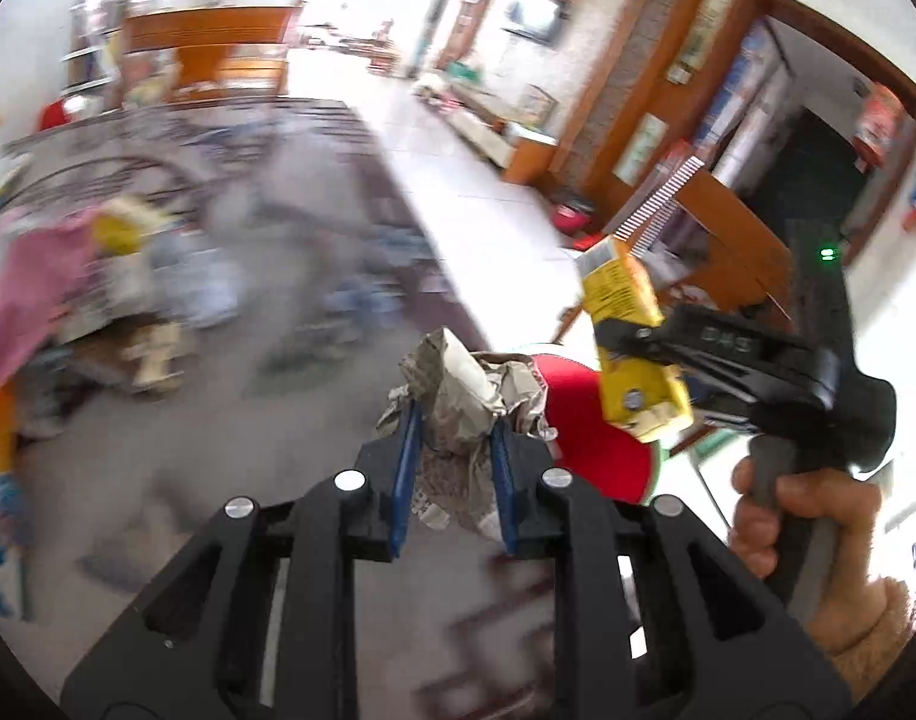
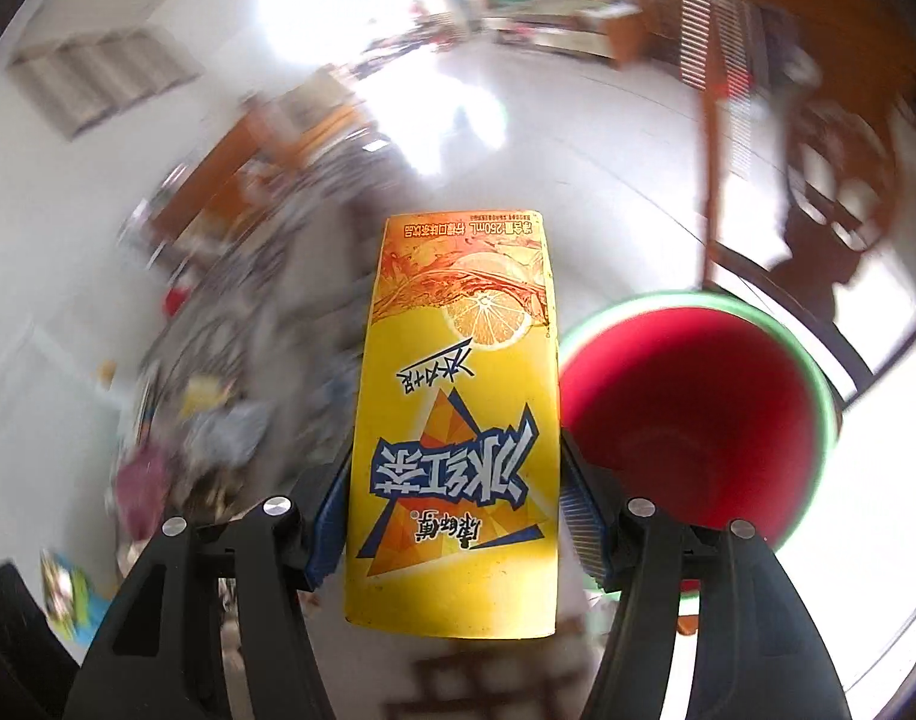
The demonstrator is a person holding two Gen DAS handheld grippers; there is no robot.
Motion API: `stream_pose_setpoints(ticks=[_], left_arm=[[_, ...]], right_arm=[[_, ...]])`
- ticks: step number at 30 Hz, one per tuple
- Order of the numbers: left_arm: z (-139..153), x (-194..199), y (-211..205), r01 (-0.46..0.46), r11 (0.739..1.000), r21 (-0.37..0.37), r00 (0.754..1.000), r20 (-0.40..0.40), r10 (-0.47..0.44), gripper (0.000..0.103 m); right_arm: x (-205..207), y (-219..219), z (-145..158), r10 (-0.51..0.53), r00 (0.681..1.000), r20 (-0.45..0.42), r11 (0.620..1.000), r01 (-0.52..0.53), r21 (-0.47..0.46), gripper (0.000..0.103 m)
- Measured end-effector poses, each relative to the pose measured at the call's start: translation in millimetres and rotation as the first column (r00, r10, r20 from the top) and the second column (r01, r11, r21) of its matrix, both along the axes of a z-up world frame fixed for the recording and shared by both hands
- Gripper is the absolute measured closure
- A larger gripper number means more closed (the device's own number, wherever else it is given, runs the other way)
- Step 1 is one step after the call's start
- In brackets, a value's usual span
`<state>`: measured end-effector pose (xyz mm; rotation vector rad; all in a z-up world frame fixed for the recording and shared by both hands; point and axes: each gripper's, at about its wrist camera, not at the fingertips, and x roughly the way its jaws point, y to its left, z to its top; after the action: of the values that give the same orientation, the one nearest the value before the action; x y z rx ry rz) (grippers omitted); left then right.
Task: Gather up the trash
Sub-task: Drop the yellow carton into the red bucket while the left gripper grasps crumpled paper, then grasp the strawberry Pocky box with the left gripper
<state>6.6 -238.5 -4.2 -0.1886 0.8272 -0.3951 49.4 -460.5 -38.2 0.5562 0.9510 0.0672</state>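
Observation:
My left gripper (image 1: 452, 438) is shut on a crumpled ball of newspaper (image 1: 464, 396), held above the grey patterned table. My right gripper (image 2: 455, 504) is shut on a yellow iced-tea carton (image 2: 458, 420); the carton also shows in the left wrist view (image 1: 629, 348), held to the right of the paper. A red bin with a green rim (image 2: 692, 420) stands just right of and below the carton. In the left wrist view the bin (image 1: 596, 444) sits behind the paper and below the carton. Both views are motion-blurred.
A grey patterned table (image 1: 230, 420) carries a blurred heap of pink and yellow clutter (image 1: 68, 276) at the left. White tiled floor (image 1: 488, 168) runs beyond the table edge. Wooden furniture (image 1: 728, 228) stands at the right.

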Motion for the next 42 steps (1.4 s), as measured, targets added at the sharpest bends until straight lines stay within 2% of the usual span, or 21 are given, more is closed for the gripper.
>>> stream_pose_setpoints(ticks=[7, 8, 9, 10, 11, 13, 16, 22, 29, 35, 38, 42], left_arm=[[-19.1, 21.9, -76.5, 0.135, 0.991, -0.012, 0.989, -0.052, -0.136, 0.080], [-23.3, 25.0, -85.0, 0.150, 0.989, -0.013, 0.986, -0.067, -0.150, 0.080], [-25.7, 27.3, -91.0, 0.159, 0.987, -0.009, 0.984, -0.076, -0.159, 0.079], [-28.4, 28.7, -94.6, 0.170, 0.986, -0.005, 0.982, -0.084, -0.169, 0.068], [-30.1, 30.3, -99.7, 0.181, 0.983, 0.000, 0.979, -0.090, -0.181, 0.045], [-26.0, 29.6, -101.6, 0.178, 0.984, -0.004, 0.983, -0.050, -0.178, 0.031], [-19.5, 28.2, -101.3, 0.175, 0.985, 0.000, 0.984, -0.021, -0.175, 0.026], [-11.2, 25.3, -82.1, 0.123, 0.992, -0.034, 0.992, -0.003, -0.123, 0.024], [2.0, 12.7, -34.8, 0.035, 0.998, -0.051, 0.999, 0.023, -0.034, 0.020], [5.4, -3.8, 37.2, -0.091, 0.995, -0.029, 0.996, 0.022, 0.092, 0.017], [3.7, -14.6, 82.8, -0.181, 0.983, 0.000, 0.983, 0.007, 0.181, 0.016], [-1.1, -35.3, 158.7, -0.354, 0.935, 0.017, 0.934, -0.036, 0.354, 0.016]], right_arm=[[-8.6, -63.7, -13.7, -0.226, 0.972, -0.057, 0.974, 0.226, -0.011, 0.043], [-9.9, -69.7, -13.7, -0.258, 0.964, -0.059, 0.966, 0.258, -0.017, 0.041], [-13.4, -74.6, -13.2, -0.284, 0.957, -0.055, 0.959, 0.283, -0.026, 0.033], [-17.4, -78.3, -11.9, -0.307, 0.951, -0.045, 0.952, 0.305, -0.035, 0.029], [-20.0, -81.0, -9.0, -0.330, 0.943, -0.027, 0.943, 0.329, -0.051, 0.027], [-21.1, -83.1, -3.5, -0.347, 0.938, 0.004, 0.935, 0.346, -0.084, 0.026], [-21.9, -81.3, 2.7, -0.348, 0.937, 0.035, 0.929, 0.350, -0.117, 0.024], [-15.9, -71.5, 5.6, -0.329, 0.943, 0.047, 0.935, 0.333, -0.122, 0.023], [-2.4, -37.7, 13.5, -0.255, 0.965, 0.056, 0.951, 0.260, -0.167, 0.022], [6.2, -6.0, 19.4, -0.195, 0.979, 0.061, 0.961, 0.203, -0.188, 0.022], [12.5, 19.9, 24.0, -0.148, 0.987, 0.070, 0.965, 0.160, -0.207, 0.022], [18.6, 52.3, 29.4, -0.086, 0.993, 0.081, 0.968, 0.102, -0.231, 0.022]])
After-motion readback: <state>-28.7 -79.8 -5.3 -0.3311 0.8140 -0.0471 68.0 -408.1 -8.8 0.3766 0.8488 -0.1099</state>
